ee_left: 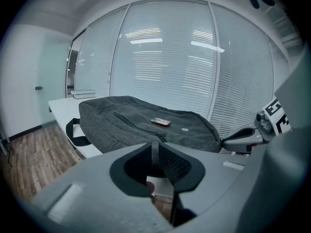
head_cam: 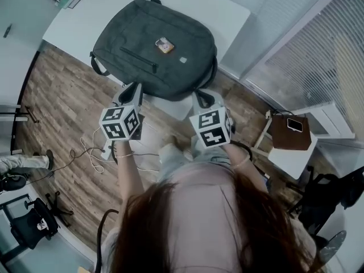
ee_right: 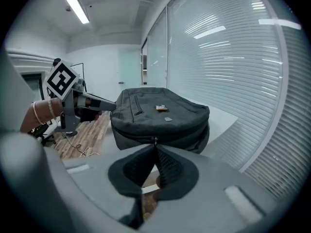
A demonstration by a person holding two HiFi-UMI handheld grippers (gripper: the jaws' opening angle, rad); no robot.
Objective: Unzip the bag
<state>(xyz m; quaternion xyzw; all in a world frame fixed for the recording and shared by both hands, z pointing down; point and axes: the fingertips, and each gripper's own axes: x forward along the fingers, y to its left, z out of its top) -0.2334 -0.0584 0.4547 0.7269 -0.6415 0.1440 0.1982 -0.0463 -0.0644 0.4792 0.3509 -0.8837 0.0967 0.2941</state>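
A dark grey backpack (head_cam: 153, 47) lies flat on the white table (head_cam: 227, 16), with a small orange tag (head_cam: 164, 45) on top and a closed front-pocket zip (head_cam: 138, 60). My left gripper (head_cam: 133, 87) is at the bag's near edge, left of centre. In the left gripper view the bag (ee_left: 146, 123) lies just ahead of that gripper (ee_left: 155, 144), whose jaws stand a little apart with nothing between them. My right gripper (head_cam: 200, 95) is at the near right edge. Its jaws (ee_right: 155, 143) meet at the tips, just below the bag's side zip (ee_right: 154, 140).
A brown box with a phone on it (head_cam: 290, 132) sits on a white stand to the right. Loose cables (head_cam: 91, 149) trail over the wooden floor at the left. An office chair (head_cam: 34, 223) stands at the lower left. Blinds line the wall behind the table.
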